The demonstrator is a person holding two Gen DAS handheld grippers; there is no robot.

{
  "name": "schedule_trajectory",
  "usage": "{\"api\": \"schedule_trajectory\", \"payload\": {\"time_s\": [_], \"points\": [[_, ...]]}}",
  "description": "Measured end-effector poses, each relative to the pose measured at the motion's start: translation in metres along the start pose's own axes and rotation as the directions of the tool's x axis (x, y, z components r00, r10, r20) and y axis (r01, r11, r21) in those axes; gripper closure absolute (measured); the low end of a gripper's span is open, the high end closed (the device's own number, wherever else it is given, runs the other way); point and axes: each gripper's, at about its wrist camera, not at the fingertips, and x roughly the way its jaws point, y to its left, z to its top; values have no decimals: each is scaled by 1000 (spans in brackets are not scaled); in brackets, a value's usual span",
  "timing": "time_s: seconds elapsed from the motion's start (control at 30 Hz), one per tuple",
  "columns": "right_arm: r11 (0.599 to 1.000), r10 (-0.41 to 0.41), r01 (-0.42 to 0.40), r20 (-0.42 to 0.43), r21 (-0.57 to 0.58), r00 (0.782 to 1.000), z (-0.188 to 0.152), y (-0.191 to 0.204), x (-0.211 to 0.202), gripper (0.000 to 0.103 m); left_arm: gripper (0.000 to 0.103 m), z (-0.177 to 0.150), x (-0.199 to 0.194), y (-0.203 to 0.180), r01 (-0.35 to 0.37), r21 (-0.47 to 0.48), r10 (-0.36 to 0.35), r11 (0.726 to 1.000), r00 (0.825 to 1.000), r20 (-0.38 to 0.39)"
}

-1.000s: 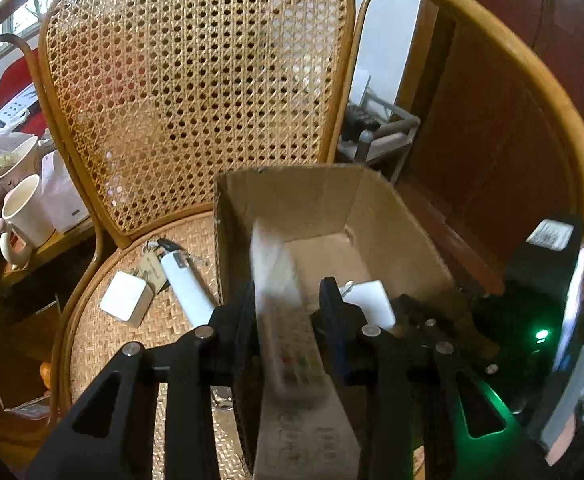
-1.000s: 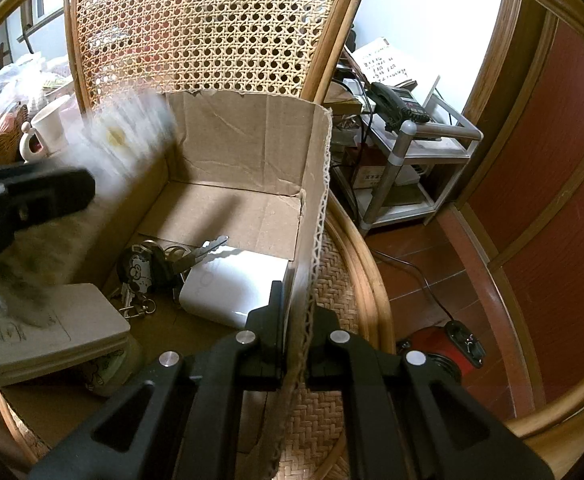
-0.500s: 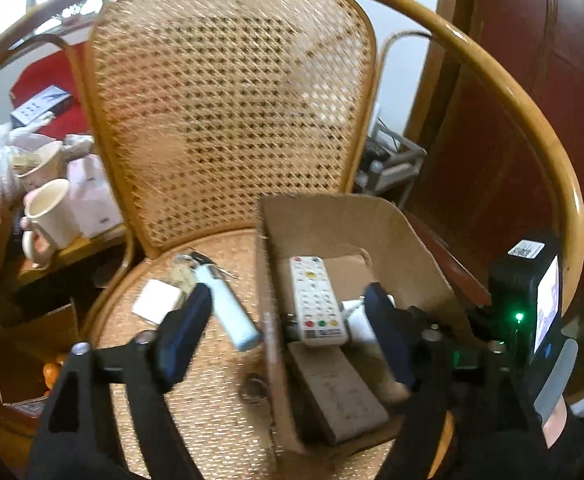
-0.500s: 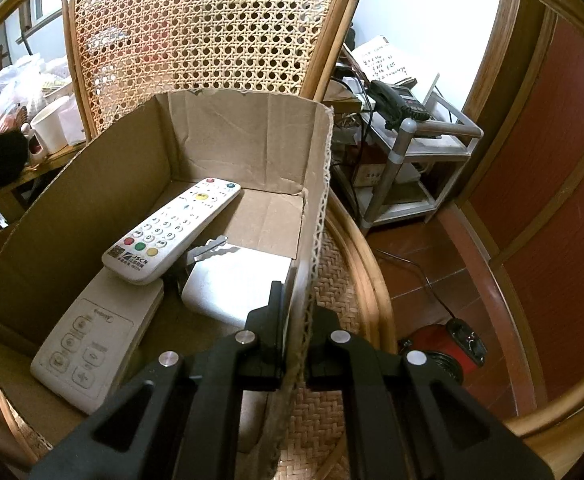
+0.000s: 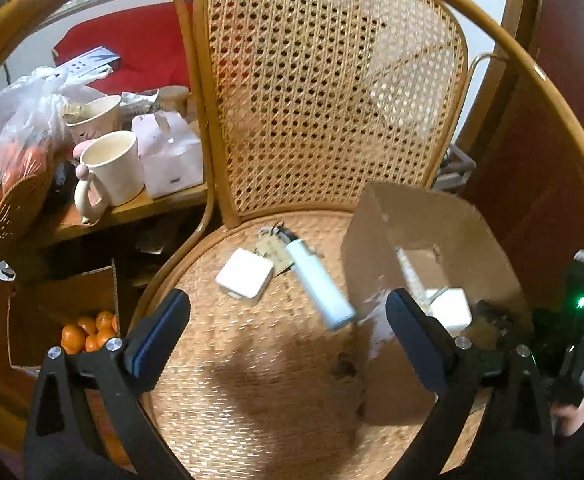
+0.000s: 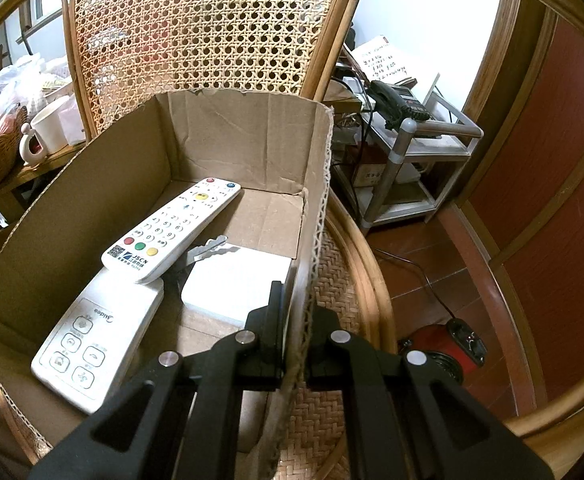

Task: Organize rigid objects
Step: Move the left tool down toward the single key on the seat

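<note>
A cardboard box (image 6: pixel 247 132) stands on a rattan chair seat (image 5: pixel 251 368). In it lie a white TV remote (image 6: pixel 171 230), a white air-conditioner remote (image 6: pixel 95 340), a white flat box (image 6: pixel 235 284) and keys (image 6: pixel 207 248). My right gripper (image 6: pixel 296 316) is shut on the box's right wall. My left gripper (image 5: pixel 287 316) is open and empty above the seat, left of the box (image 5: pixel 424 232). On the seat lie a white square charger (image 5: pixel 244 277), a pale blue lighter (image 5: pixel 319 284) and a key tag (image 5: pixel 271 250).
A side table (image 5: pixel 131 208) to the left holds white mugs (image 5: pixel 107 168), a white pouch and a bag of oranges. A carton of oranges (image 5: pixel 87 330) sits on the floor. A metal shelf with a phone (image 6: pixel 404 120) stands to the right.
My left gripper let go of the TV remote into the box, opened wide, and drew back to the left over the seat. The right gripper has kept its hold on the box wall.
</note>
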Motion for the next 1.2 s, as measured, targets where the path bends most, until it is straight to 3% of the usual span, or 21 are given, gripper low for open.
{"api": "schedule_trajectory", "payload": {"time_s": [0.23,0.43,0.8,0.93,1.03,1.2], "points": [[1000,1,-1,0,0,1000,0,0,0,94,5,-18,28,1,53,106,-40,993,991,-127],[1000,4,-4,0,-1,1000,0,-1,0,94,5,-40,55,-12,72,230,-21,970,976,-216],[1000,7,-7,-1,-2,1000,0,-1,-1,94,5,-53,72,-17,145,270,-62,952,954,-292],[1000,7,-7,-1,-2,1000,-1,-1,-1,94,5,-59,77,-22,218,270,-111,938,926,-361],[1000,7,-7,-1,-3,1000,-1,-1,-1,94,5,-65,79,-29,207,325,-78,923,926,-370],[1000,7,-7,-1,-3,1000,-1,-1,-1,94,5,-66,83,-23,244,283,-110,928,902,-417]]}}
